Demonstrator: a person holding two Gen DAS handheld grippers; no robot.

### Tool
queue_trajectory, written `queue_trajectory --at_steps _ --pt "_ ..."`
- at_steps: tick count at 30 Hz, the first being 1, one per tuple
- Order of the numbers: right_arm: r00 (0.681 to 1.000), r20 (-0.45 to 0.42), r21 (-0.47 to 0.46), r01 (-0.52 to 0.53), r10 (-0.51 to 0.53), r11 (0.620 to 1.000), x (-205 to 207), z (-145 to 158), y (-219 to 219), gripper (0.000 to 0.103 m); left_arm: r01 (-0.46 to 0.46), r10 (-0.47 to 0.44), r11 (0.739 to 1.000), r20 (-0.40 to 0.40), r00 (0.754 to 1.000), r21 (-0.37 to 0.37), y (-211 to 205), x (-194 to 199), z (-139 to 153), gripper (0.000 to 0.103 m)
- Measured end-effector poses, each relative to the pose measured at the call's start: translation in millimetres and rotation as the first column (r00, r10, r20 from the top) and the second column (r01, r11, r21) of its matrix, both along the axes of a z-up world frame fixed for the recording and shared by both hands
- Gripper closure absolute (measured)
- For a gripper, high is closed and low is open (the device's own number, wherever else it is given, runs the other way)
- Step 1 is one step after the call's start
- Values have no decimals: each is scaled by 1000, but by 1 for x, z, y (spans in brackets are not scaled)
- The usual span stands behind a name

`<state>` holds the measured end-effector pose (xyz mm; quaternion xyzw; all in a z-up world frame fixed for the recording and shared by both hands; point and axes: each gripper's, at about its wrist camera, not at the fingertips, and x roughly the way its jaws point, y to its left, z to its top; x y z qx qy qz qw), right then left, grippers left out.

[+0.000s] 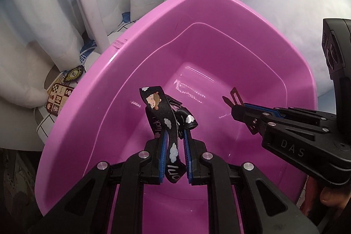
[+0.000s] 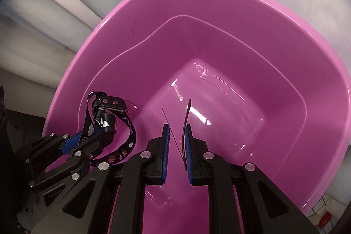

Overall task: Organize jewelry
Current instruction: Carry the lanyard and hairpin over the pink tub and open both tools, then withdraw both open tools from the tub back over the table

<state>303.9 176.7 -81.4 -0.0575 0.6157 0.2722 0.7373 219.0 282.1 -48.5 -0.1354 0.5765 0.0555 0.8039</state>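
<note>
A pink plastic basin (image 1: 131,36) (image 2: 109,23) fills both views, and both grippers hang over its bare inside. My left gripper (image 1: 175,132) (image 2: 103,126) is shut on a black lanyard strap (image 1: 158,102) (image 2: 131,135) printed with white clouds and the word "luck". The strap loops up past the fingertips, and its buckle and key ring show in the right wrist view. My right gripper (image 2: 177,127) (image 1: 235,111) is shut on a thin dark metal hair clip (image 2: 186,115) (image 1: 237,95) that sticks out beyond its tips.
White cloth surrounds the basin. Left of the basin in the left wrist view lie a brown patterned card (image 1: 58,100) and a dark badge (image 1: 74,75), behind a white pole (image 1: 96,14). A small red object (image 2: 326,217) sits beyond the basin's lower right rim.
</note>
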Motion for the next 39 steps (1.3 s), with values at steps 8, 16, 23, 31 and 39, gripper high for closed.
queue_trajectory --at_steps 8,16,23,31,39 --pt "1000 -30 -90 -3 0 996 1 -11 4 87 -23 21 999 -58 998 -37 8 4 -13 87" --pt "1000 -21 -95 11 -13 995 -3 -10 -1 52 -50 48 998 -87 995 -25 14 3 -16 62" --pt "1000 -14 -94 21 -22 995 -4 -4 -1 52 -58 58 998 -39 998 1 13 -2 1 34" --pt "999 -1 -82 40 -40 996 -5 0 -7 49 -68 69 997 -20 997 36 14 -8 10 26" --pt "998 7 -48 55 -55 997 -13 5 -9 44 -67 67 996 1 998 66 14 -14 18 23"
